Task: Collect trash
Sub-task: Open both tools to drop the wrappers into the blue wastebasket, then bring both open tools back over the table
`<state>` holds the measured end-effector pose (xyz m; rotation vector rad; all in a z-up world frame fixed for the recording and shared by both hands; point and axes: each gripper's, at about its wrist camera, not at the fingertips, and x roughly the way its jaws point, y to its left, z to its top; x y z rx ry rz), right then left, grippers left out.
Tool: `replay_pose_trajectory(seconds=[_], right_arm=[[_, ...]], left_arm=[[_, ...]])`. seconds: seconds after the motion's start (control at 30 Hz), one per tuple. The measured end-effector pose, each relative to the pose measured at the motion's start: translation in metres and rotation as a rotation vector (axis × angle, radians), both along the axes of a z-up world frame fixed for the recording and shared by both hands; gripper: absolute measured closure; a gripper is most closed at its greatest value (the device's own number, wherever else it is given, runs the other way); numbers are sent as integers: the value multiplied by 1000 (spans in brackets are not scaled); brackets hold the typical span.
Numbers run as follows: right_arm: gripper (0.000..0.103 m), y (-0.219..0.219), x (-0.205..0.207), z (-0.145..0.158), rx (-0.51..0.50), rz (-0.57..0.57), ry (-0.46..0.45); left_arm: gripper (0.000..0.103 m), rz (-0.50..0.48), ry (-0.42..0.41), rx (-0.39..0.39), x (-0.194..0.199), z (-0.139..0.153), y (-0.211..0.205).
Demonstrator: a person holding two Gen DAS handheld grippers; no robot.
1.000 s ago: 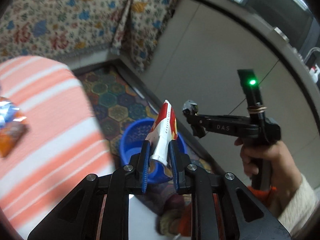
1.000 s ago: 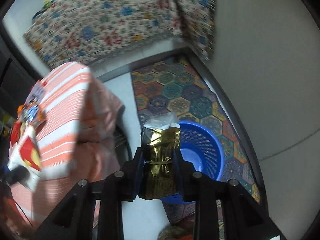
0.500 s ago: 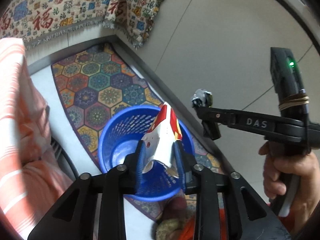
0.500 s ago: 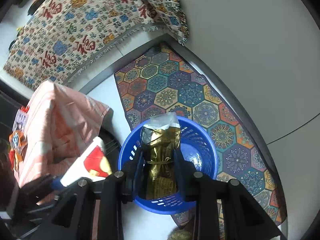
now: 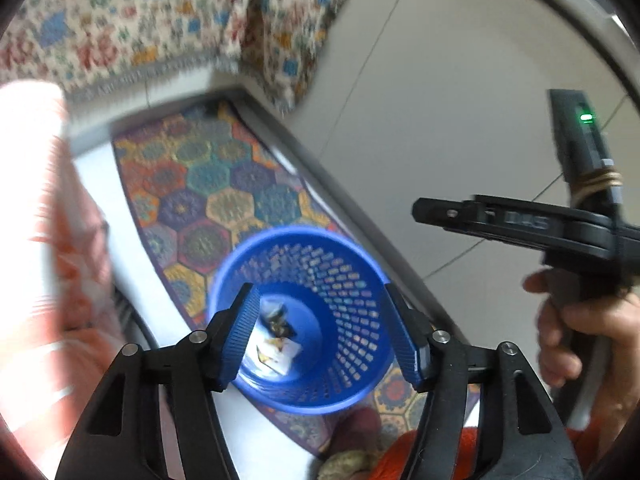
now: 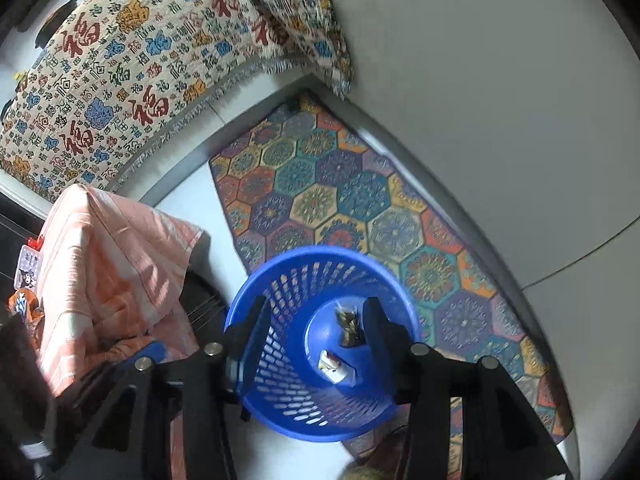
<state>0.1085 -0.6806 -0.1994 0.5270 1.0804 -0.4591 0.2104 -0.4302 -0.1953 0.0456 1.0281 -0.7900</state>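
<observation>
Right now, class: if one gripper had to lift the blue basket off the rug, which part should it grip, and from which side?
Grip the rim of the blue basket, coming from above, one finger inside the wall and one outside. The basket stands upright with its mouth open upward, and its body looks too wide for the jaws. The perforated wall is thin enough to pinch. Both the left gripper and right gripper are open over it.

The mouth of the blue basket [image 6: 276,280] is open from above. The draped striped surface [image 6: 116,248] stands just beside its left, the grey wall [image 6: 500,120] near its right. Both wrappers [image 6: 336,366] lie on its bottom.
</observation>
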Motion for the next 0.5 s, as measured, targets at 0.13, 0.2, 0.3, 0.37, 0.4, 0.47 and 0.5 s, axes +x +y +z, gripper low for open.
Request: replay_pose_trajectory(seconds=[0.13, 0.2, 0.3, 0.37, 0.4, 0.47, 0.5], right_arm=[[49, 26, 4, 34, -121, 54, -77], [40, 47, 7, 50, -184, 92, -115], [39, 87, 8, 67, -262, 158, -156], [39, 120, 7, 75, -289, 215, -190], [39, 135, 7, 78, -296, 243, -203], [39, 171, 8, 81, -316, 310, -218], [39, 192, 9, 83, -324, 348, -224]], left_arm=[[19, 59, -114, -26, -25, 50, 42], [15, 88, -168, -18, -39, 74, 67], [9, 144, -206, -18, -56, 99, 115], [8, 171, -193, -21, -59, 104, 145], [8, 195, -186, -9, -60, 105, 163], [3, 245, -176, 28, -61, 103, 199], [3, 275, -183, 62, -61, 102, 219]])
